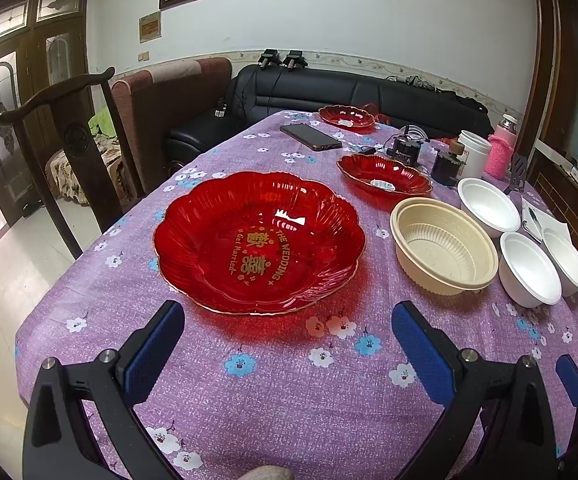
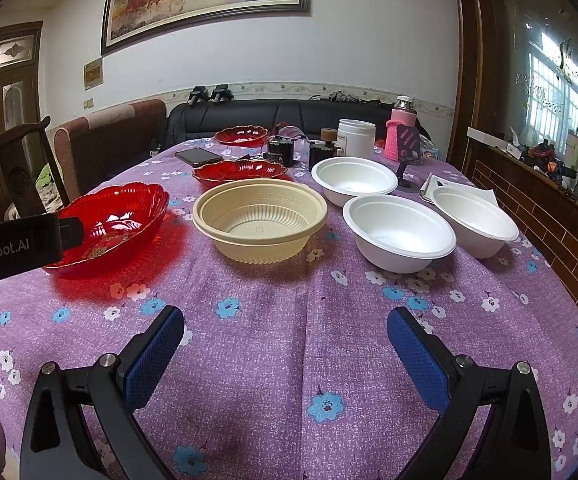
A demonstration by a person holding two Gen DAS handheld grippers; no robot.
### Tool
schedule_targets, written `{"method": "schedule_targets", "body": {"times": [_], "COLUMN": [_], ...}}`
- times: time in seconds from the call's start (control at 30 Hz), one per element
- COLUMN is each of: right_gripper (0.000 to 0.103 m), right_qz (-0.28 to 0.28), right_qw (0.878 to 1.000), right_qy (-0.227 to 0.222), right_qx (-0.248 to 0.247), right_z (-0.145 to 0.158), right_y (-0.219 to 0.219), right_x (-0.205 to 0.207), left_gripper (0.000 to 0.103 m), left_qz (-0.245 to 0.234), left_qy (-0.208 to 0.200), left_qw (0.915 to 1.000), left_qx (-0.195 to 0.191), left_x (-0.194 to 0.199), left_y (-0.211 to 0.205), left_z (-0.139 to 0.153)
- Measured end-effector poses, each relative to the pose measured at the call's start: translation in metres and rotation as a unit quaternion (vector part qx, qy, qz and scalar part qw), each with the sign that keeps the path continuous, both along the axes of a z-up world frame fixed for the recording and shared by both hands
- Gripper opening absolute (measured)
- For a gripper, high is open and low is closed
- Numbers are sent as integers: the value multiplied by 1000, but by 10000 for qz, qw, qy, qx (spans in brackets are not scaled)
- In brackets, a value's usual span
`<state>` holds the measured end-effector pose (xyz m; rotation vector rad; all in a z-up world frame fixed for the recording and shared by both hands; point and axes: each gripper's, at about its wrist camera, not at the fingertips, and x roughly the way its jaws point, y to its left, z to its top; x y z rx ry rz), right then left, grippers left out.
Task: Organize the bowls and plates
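Plates and bowls lie spread on the purple flowered tablecloth (image 1: 273, 380), none stacked yet. Taking the large red scalloped plastic plate (image 1: 259, 240) as landmark, the left gripper (image 1: 287, 336) hangs just before its near rim, jaws spread wide and empty, so the left hand is nearer. Right of that plate sits the cream ribbed plastic bowl (image 2: 259, 218), and beyond it three white foam bowls (image 2: 399, 232). The right gripper (image 2: 285, 340), equally wide and empty, faces the gap between cream and white bowls.
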<state>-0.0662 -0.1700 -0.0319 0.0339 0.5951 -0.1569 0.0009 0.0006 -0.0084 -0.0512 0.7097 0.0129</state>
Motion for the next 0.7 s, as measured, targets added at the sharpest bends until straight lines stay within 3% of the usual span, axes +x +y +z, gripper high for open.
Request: {"method": "schedule_targets", "body": {"times": [0.33,0.47,0.7], "right_gripper": [103,102,102], "right_qz": [-77,-521,-1501], "right_qw": [9996,9974,9865], "right_qy": [-204,-494,-503], "right_qx": [184,-6,427], "right_z": [6,18,24], "right_y": [-11,-37,-120], "right_x": [-8,-19,-22], "left_gripper": [103,103,103], "left_qz": [-37,-87,-796], "left_qy": [2,-16,14], "left_qw": [10000,9999,9965], "left_qx": [63,70,242], "left_x": [-2,-4,-18], "left_y": [-4,-9,-56], "left_z": [2,4,5]}}
